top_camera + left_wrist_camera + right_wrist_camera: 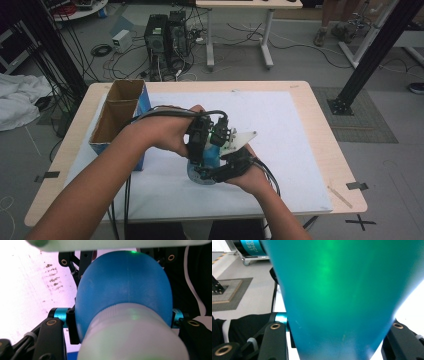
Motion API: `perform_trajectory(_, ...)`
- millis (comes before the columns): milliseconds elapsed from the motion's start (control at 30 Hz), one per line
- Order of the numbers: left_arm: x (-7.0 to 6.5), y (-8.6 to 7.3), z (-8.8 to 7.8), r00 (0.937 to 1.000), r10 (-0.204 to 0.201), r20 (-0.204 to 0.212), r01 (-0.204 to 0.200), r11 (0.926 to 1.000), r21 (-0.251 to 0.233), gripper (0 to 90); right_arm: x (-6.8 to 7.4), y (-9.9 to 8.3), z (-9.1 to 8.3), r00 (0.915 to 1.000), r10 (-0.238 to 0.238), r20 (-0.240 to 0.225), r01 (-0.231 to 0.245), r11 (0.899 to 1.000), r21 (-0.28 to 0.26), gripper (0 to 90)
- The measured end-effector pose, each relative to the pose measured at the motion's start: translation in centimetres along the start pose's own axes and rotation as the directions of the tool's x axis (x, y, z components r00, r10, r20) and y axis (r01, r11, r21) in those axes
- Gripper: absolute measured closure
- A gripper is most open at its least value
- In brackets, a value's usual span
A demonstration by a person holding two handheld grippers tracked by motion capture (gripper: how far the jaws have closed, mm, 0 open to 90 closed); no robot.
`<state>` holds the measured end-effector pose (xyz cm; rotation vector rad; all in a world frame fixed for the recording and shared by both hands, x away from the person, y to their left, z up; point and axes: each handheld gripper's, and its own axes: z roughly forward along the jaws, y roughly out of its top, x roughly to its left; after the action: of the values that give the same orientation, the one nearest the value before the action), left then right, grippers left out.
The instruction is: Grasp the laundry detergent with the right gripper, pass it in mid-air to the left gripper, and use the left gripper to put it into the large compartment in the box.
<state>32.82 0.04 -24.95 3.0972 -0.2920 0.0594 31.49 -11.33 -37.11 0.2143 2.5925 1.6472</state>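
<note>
A blue bottle (204, 164) is held over the white sheet (285, 135) between both grippers. In the left gripper view its rounded blue body (125, 282) and a pale ribbed cap (132, 337) lie close to the camera, and my left gripper (123, 321) is shut on the bottle just behind the cap. In the right gripper view the blue body (337, 290) stands between the jaws, with my right gripper (338, 327) shut on it. From above, the left gripper (199, 142) comes at the bottle from the top and the right gripper (226, 170) from below right.
An open cardboard box (117, 117) with blue sides stands at the table's left. The wooden table (325, 150) ends just right of the sheet. Computer towers (165, 35), cables and another desk (240, 30) are on the floor beyond.
</note>
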Motion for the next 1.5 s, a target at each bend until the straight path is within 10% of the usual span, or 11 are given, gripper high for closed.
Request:
perform_trajectory(967, 0.9, -1.5, -1.8, 0.9966, -0.082, -0.008, 0.082, 0.9966, 0.006, 38.8, -0.7, 1.1, -2.6, 0.9981, 0.005, 0.061, -0.008, 0.999, 0.046, 19.6)
perform_trajectory(1500, 1.8, -4.1, -4.1, 0.9849, -0.173, 0.004, 0.173, 0.9849, 0.006, 38.7, -1.7, 3.0, -3.9, 0.9983, -0.016, 0.057, 0.002, 0.971, 0.239, 12.2)
